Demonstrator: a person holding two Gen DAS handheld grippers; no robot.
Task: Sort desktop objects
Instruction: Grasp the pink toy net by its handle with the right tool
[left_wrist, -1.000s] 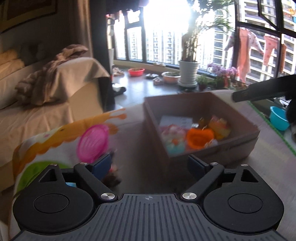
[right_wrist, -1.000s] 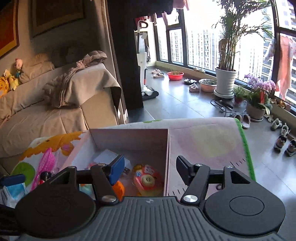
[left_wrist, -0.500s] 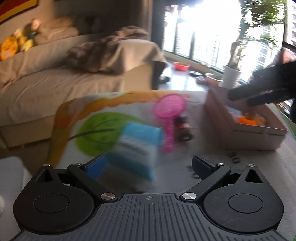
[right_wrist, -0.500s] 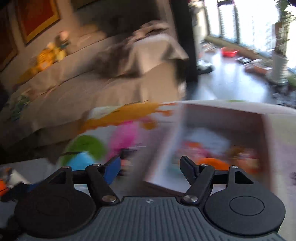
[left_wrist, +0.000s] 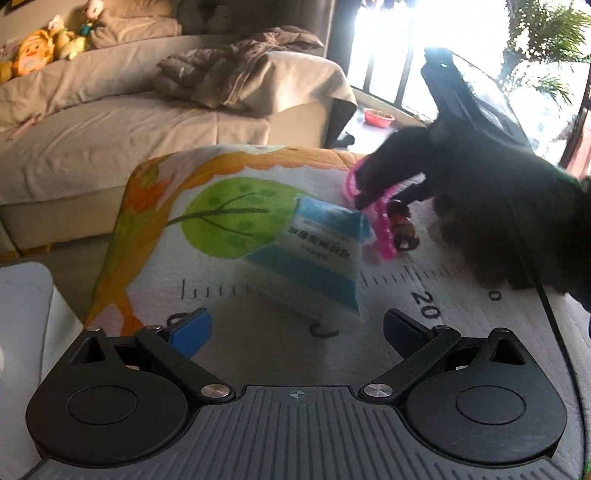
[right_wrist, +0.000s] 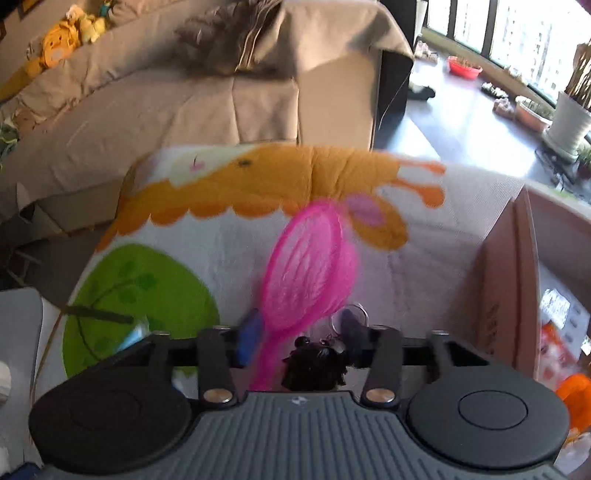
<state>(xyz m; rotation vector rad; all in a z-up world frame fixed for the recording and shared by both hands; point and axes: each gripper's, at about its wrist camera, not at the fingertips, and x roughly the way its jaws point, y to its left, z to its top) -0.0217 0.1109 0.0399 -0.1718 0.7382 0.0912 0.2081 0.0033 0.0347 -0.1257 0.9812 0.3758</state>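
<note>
1. On the desk's printed mat (left_wrist: 155, 258), a blue-white packet (left_wrist: 325, 251) lies ahead of the left tongs (left_wrist: 297, 326), which are spread wide with nothing between them.
2. Right tongs (right_wrist: 301, 338) are closing around the pink net scoop (right_wrist: 314, 266) handle and a small dark toy (right_wrist: 314, 365); pad contact is blurred.
3. Cardboard box (right_wrist: 506, 280) sits at the mat's right, an orange item inside.
</note>
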